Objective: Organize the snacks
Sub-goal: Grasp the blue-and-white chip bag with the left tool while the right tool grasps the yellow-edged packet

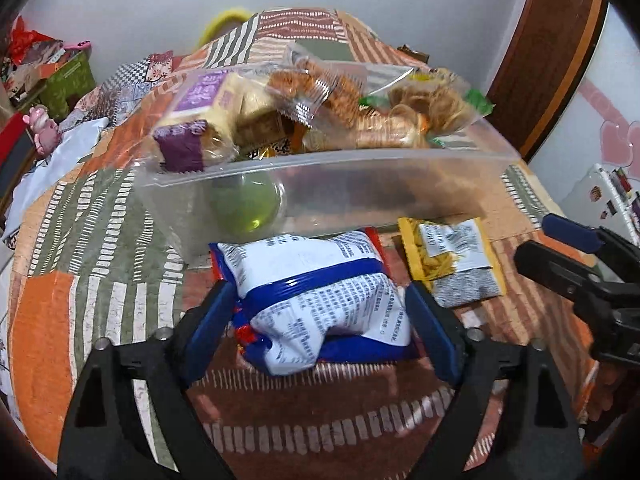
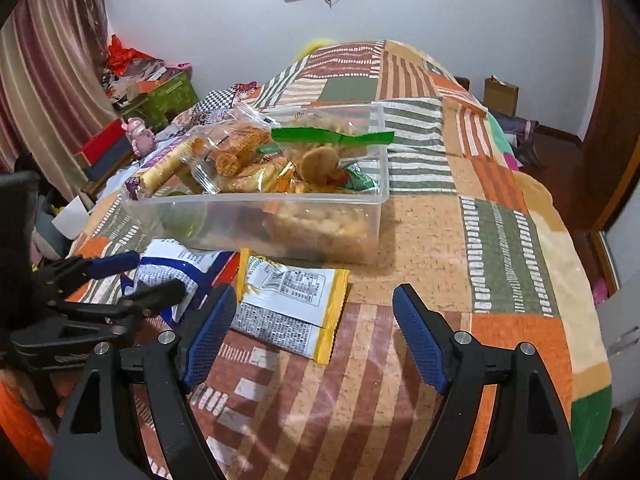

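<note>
Only the left wrist view showed the left gripper (image 1: 320,300) clamped on the blue-and-white snack bag (image 1: 320,288) on the bed (image 1: 100,240), beside the clear bin (image 1: 320,184). Right gripper (image 2: 314,332) hung wide, empty, near the yellow packet (image 2: 288,300).

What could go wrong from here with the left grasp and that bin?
1. The left gripper spans the puffy blue-and-white snack bag; squeezing hard may crush or burst it.
2. The clear bin is already heaped above its rim; another bag may slide off or push the green-sealed packet out.
3. The right gripper hangs open close beside the left; reaching for the yellow-edged packet could make them collide.
</note>
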Demonstrator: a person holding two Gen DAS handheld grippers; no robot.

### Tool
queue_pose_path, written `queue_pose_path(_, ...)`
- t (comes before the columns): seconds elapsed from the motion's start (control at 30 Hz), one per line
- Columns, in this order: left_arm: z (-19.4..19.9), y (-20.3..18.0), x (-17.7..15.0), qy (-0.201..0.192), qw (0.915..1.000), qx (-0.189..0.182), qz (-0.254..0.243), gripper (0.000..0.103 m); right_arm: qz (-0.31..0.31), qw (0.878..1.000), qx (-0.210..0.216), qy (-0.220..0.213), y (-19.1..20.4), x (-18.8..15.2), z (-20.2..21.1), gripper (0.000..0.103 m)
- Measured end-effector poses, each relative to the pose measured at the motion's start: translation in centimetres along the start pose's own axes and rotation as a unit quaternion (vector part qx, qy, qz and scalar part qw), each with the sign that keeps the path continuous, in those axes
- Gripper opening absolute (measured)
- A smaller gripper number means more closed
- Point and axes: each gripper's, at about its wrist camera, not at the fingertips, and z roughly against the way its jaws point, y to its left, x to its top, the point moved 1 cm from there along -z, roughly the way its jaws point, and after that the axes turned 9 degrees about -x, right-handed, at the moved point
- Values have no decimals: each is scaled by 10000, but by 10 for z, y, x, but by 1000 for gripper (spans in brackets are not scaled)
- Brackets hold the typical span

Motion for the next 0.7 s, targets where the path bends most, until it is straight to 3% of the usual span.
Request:
queue_pose_path(0.2,-15,-2,0,66,9998,141,-94,98,25,9999,45,133,5,-2,-11,78)
queue_pose_path(0.37,-21,12,0,84,9998,35,189,98,121,9995,99,262,14,-1,-22,78)
queue_pose_path(0.7,-8,31,-5,-117,9992,-181,339,84,243,9978,270,556,31,-3,-39,81)
